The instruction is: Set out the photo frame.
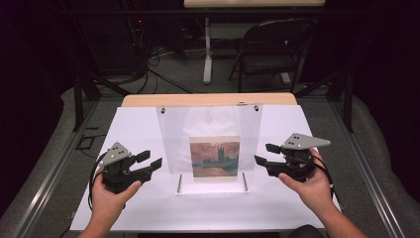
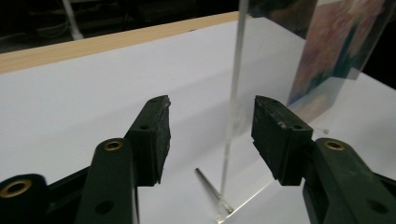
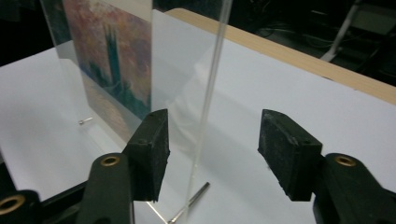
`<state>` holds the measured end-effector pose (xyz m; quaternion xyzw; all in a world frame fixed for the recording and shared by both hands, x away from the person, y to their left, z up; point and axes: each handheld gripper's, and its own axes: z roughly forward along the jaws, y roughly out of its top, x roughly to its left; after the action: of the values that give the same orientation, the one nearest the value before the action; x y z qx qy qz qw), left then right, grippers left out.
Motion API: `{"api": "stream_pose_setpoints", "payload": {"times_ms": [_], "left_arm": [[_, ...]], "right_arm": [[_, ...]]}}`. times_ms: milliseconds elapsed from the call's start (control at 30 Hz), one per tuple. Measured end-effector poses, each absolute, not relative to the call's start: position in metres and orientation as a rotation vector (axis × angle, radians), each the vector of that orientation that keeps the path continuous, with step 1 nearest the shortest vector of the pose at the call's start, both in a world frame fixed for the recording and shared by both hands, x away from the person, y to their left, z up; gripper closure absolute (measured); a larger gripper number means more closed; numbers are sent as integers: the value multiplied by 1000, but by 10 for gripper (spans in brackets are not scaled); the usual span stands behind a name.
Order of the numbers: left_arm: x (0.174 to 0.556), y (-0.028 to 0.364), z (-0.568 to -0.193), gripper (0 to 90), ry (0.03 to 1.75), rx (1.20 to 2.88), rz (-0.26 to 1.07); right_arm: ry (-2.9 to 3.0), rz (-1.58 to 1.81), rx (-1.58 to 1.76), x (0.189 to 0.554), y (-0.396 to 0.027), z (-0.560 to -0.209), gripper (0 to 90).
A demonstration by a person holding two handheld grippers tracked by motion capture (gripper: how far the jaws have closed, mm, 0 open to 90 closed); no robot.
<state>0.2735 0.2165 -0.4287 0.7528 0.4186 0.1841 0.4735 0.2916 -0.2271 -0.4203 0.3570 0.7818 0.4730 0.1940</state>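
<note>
Left hand [image 1: 110, 194]: comes in from the bottom left of the high view, palm wrapped around the back of its tool, forearm angled slightly inward.
Left gripper [image 1: 150, 159]: held low over the white table cover [image 1: 138, 129], pointing toward the left edge of the clear acrylic picture stand [image 1: 210, 126]; a grey three-cornered plate sits on top.
Left jaws: spread apart, not pressing on anything. In the left gripper view the thin left edge of the stand runs upright between the two black pads [image 2: 155, 135], clear of both.
Right hand [image 1: 313, 184]: enters from the bottom right, cradling its tool from beneath, wrist bent inward.
Right gripper [image 1: 266, 154]: level with the right edge of the stand, pointing inward at it.
Right jaws: spread wide. In the right gripper view the right edge of the stand rises between the pads [image 3: 289, 151], with a gap on each side.
Picture stand: upright in the middle of the table between the two grippers, resting on two thin metal rod feet [image 1: 179, 183].
Painting print [image 1: 215, 156]: low in the centre of the stand, showing dark towers against a reddish sky.
Table: wooden edge [image 1: 208, 99] visible at the far side beyond the white cover.
</note>
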Motion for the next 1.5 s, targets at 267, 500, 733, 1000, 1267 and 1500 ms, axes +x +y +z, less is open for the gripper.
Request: {"api": "stream_pose_setpoints", "payload": {"times_ms": [267, 500, 733, 1000, 1267, 1500], "left_arm": [[267, 240, -442, 393, 1094, 1810, 521], [266, 253, -472, 368, 1170, 1771, 516], [268, 261, -504, 362, 1243, 1764, 516], [270, 262, -528, 361, 1264, 1799, 540], [272, 255, -537, 361, 1219, 1846, 535], [273, 247, -544, 360, 1199, 1924, 514]], "right_arm": [[2096, 1274, 1037, 281, -247, -432, 402], [2043, 1262, 1136, 278, -260, -454, 400], [2059, 1245, 1208, 276, -262, -483, 395], [2054, 1191, 1184, 275, -257, -512, 396], [2109, 1163, 1225, 280, -255, -534, 393], [2149, 1144, 1231, 283, -252, -542, 395]]}}
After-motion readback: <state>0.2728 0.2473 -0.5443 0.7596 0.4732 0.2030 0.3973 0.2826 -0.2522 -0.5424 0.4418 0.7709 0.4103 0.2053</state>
